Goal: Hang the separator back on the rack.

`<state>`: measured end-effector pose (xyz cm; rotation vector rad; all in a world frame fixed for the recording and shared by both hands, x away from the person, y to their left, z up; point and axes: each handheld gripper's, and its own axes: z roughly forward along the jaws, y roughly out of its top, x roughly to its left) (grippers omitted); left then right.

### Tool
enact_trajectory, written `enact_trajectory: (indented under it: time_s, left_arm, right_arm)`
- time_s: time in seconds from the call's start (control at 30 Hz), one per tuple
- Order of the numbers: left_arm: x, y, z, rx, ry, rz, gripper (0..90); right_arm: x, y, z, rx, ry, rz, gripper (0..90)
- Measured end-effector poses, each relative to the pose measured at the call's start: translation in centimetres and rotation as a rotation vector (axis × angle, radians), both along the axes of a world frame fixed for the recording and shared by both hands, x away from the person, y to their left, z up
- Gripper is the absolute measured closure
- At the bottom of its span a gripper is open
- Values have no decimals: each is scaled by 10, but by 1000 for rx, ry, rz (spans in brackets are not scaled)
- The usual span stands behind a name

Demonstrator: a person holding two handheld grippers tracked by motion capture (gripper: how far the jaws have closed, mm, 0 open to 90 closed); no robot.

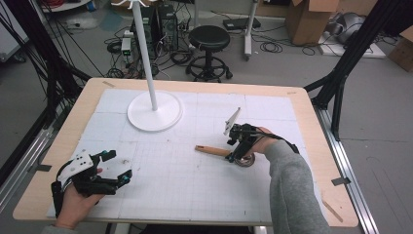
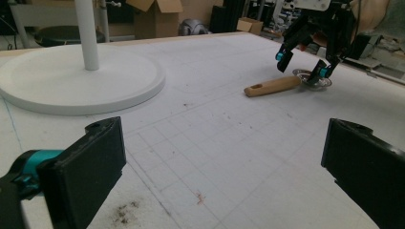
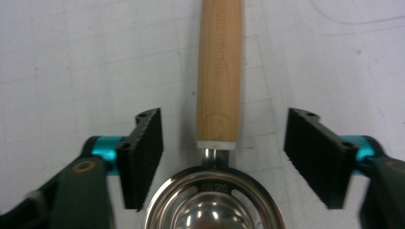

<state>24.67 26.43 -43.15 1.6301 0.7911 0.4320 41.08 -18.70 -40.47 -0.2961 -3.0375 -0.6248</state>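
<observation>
Wooden-handled steel strainer (image 1: 221, 152), lying flat on the white mat (image 1: 170, 185), handle pointing left

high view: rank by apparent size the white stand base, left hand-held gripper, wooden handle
1. White stand base, clearly largest.
2. Left hand-held gripper, though it sits nearer the camera.
3. Wooden handle, smallest.

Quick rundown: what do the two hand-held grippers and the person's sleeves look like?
Both are black with teal joints behind flat ribbed black pads. The left hand-held gripper carries a white plate on top, the right hand-held gripper a grey three-cornered plate. The grey sleeve covers the right forearm.
</observation>
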Motion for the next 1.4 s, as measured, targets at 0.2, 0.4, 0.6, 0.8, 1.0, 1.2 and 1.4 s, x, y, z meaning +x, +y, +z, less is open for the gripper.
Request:
enact_trajectory:
  time_s: [0.2,0.4,0.6,0.8,1.0,1.2,1.4]
  left_arm:
    - [0,0,0,6,1,0,18]
    - [-1,1,0,3,1,1,18]
    - [-1,2,-1,7,1,2,18]
    - [-1,2,-1,5,4,2,17]
    - [-1,2,-1,9,4,4,18]
    - [-1,3,-1,9,4,3,18]
    - [-1,2,-1,7,6,3,18]
  right_arm:
    - [1,2,-4,-27,12,9,399]
    - [2,3,-7,-39,18,5,443]
    - [2,2,-7,-52,29,-6,507]
    - [0,3,-7,-69,16,-5,542]
    - [-2,4,-7,-80,7,-11,577]
    - [-3,4,-6,-89,-6,-4,671]
    - [-4,5,-6,-99,-14,-9,686]
